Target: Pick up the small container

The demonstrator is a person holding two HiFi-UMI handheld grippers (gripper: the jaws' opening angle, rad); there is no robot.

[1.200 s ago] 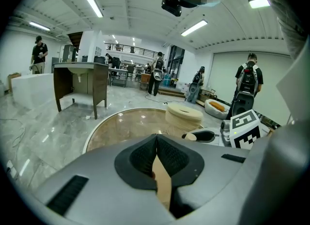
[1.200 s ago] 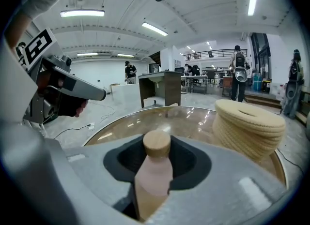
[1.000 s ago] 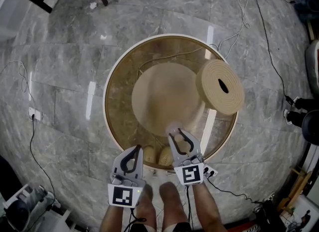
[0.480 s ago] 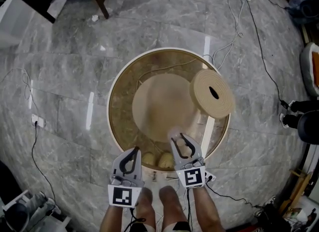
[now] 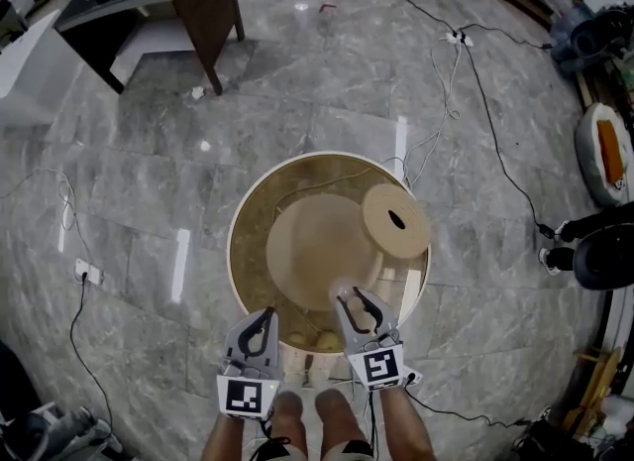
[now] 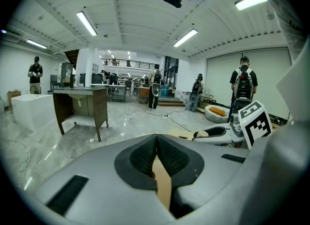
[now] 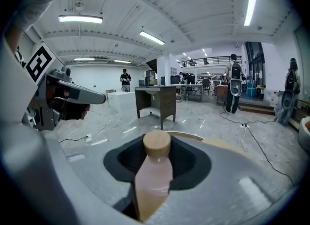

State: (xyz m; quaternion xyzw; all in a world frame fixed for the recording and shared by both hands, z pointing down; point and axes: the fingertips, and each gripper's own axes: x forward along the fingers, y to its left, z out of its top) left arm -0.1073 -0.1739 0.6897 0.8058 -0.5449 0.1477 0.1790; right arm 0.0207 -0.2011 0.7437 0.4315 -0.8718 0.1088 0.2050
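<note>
Marble floor (image 5: 149, 152): 1 container (image 7: 154, 175), 2 grippers (image 5: 265, 314) (image 5: 353, 295)

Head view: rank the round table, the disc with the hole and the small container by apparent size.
1. Table
2. Disc
3. Small container, smallest even though it is nearest the camera

Ceiling strips (image 7: 80, 19) bright; floor (image 5: 181, 263) glary; fisheye edges.

The head view looks steeply down from high above the round table (image 5: 231, 256). Each gripper view rides close behind its jaws, facing level across the hall; both show the dark desk (image 6: 80, 100), which the head view catches top-left.
</note>
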